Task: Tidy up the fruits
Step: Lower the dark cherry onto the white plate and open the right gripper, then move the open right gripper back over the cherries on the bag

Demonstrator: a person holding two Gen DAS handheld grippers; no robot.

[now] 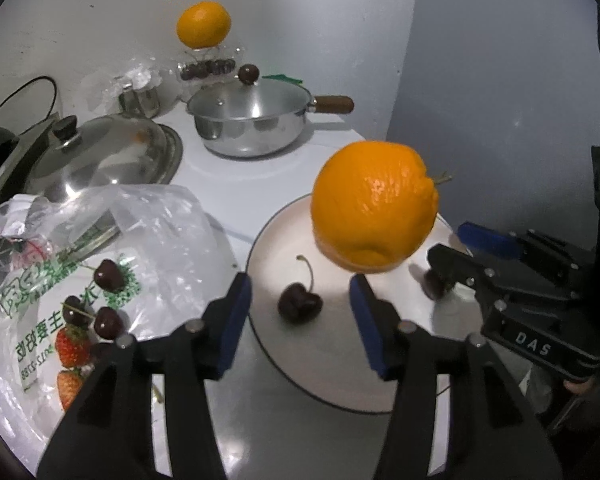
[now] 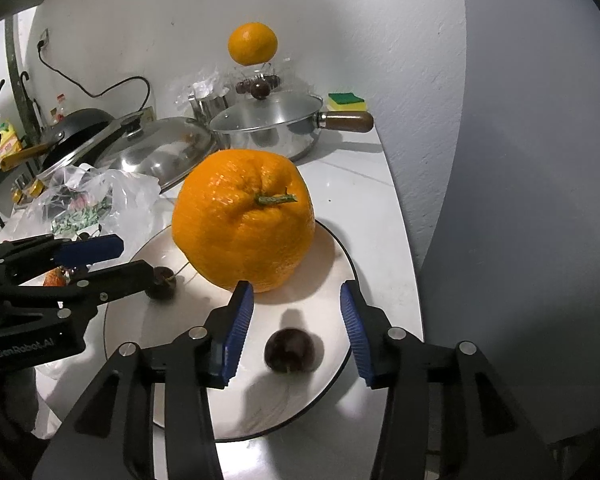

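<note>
My left gripper (image 1: 300, 312) stands spread over one cherry (image 1: 300, 303) on the white plate (image 1: 268, 248), and my right gripper (image 2: 296, 328) stands spread over the other cherry (image 2: 289, 350), neither pinching anything. Beyond them a big orange (image 2: 243, 220) sits on the plate, with a bag (image 1: 60, 280) of cherries and strawberries to the left. Farther back are a lidded pan (image 1: 256, 120) and a second orange (image 1: 203, 24).

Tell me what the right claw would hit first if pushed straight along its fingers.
Most likely the cherry lying between the right claw's open fingers on the plate; the big orange sits beyond, though depth is uncertain.
</note>
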